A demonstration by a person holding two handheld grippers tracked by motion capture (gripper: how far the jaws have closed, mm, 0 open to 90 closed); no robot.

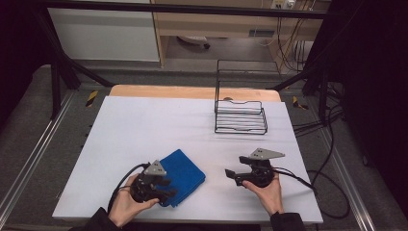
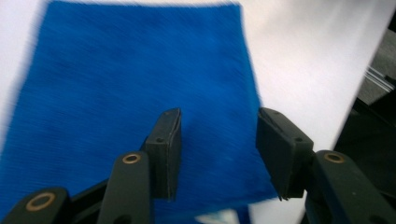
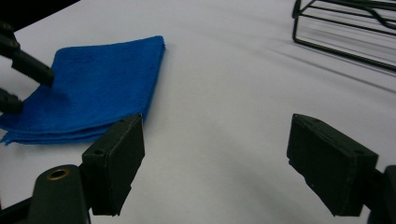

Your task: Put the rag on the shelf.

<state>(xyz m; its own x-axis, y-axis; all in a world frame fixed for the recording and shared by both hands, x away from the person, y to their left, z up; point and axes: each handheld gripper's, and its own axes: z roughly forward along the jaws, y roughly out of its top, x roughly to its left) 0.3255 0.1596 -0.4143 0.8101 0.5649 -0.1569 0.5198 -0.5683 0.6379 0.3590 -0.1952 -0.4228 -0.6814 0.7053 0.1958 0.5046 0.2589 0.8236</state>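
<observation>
The left claw (image 2: pixel 218 154), half open and empty over the folded blue towel (image 1: pixel 184 174), risks pinching one layer and unfolding it.

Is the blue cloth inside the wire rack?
No, the cloth lies folded on the table, apart from the rack.

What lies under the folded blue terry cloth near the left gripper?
The folded blue terry cloth lies flat on the white table sheet, several layers showing at its edge. The left gripper hangs open over it. Anything between the layers or beneath the cloth is covered.
</observation>
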